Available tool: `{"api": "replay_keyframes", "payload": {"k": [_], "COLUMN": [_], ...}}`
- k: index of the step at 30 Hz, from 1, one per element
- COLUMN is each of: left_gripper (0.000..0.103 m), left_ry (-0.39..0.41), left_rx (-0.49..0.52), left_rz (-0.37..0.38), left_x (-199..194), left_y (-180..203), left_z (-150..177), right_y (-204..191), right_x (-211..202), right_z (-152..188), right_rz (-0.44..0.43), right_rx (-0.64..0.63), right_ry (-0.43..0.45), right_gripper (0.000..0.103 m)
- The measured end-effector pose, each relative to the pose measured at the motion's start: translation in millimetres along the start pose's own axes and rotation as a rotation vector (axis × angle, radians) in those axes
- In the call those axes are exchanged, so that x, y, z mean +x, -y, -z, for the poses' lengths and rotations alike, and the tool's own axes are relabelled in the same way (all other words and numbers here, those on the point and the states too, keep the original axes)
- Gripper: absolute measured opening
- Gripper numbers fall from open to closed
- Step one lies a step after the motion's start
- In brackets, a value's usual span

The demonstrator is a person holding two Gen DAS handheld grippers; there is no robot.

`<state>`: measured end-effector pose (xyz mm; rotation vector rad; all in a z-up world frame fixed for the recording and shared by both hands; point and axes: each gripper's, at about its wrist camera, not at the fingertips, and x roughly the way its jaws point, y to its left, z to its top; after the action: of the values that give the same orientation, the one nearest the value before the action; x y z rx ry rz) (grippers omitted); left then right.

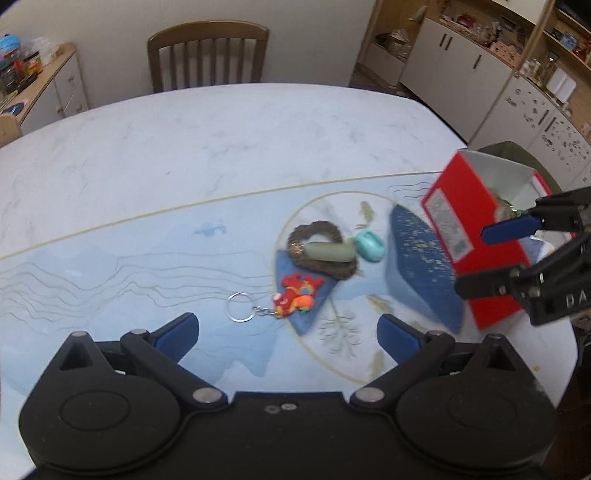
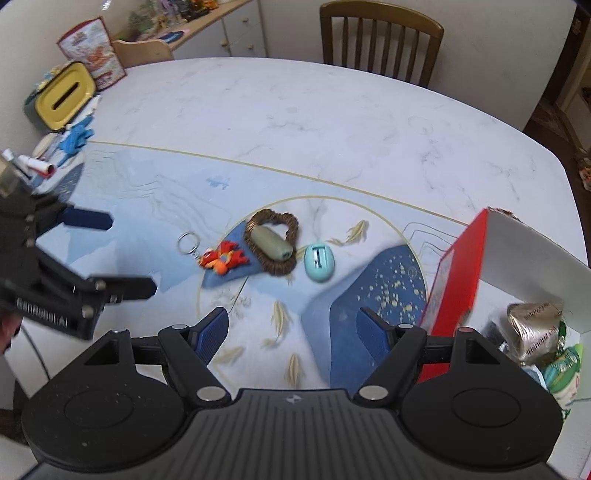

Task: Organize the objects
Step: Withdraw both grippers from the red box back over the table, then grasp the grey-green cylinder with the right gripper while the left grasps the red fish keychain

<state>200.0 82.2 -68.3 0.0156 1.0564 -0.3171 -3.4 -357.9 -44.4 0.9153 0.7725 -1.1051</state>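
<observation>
Both grippers, left gripper point(image 1: 288, 332) and right gripper point(image 2: 293, 328), hover with jaws apart and empty (red box point(image 2: 458, 273) right of them); the keychain point(image 1: 295, 295) lies just ahead of the left jaws, best grabbed by its red body.

A wooden slat-back chair point(image 1: 208, 55) stands pushed against the far edge of the pale marble-patterned worktop point(image 1: 221, 133). Behind it runs a plain cream wall point(image 1: 110, 33). White cabinets point(image 1: 458, 70) and cluttered open shelves point(image 1: 554, 40) line one side, a low sideboard point(image 1: 55, 88) the other.

Soft indoor light, fisheye-warped, slightly blurred.
</observation>
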Motion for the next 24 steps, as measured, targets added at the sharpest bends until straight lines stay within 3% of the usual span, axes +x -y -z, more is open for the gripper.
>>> {"api": "replay_keyframes", "payload": {"k": [11,16,20,24], "left_gripper": [0.1,0.093,0.081,0.076], "left_ry": [0.034,0.039,0.047,0.064], "left_rx": [0.059,0.081,0.088,0.091], "left_rz": [0.018,0.025,0.027,0.042], "left_x": [28.3,38.7,47.3,53.4], "left_y": [2.1,8.1,10.8,11.8], "left_z": [5.1,4.6,4.8,4.3], "right_y": [-9.5,-17.7,-18.4,-16.7], "right_x": [66.7,89.0,102.4,110.7], "right_z": [-50.8,-70.4,-79.2,-83.6], "right_rz": [0.016,0.019,0.009,-0.019], "right_rx": [0.063,0.035,0.031,0.046], "right_ry": [-0.09,-0.129,-0.16,-0.18], "right_gripper": [0.075,0.075,0.062,0.055]}}
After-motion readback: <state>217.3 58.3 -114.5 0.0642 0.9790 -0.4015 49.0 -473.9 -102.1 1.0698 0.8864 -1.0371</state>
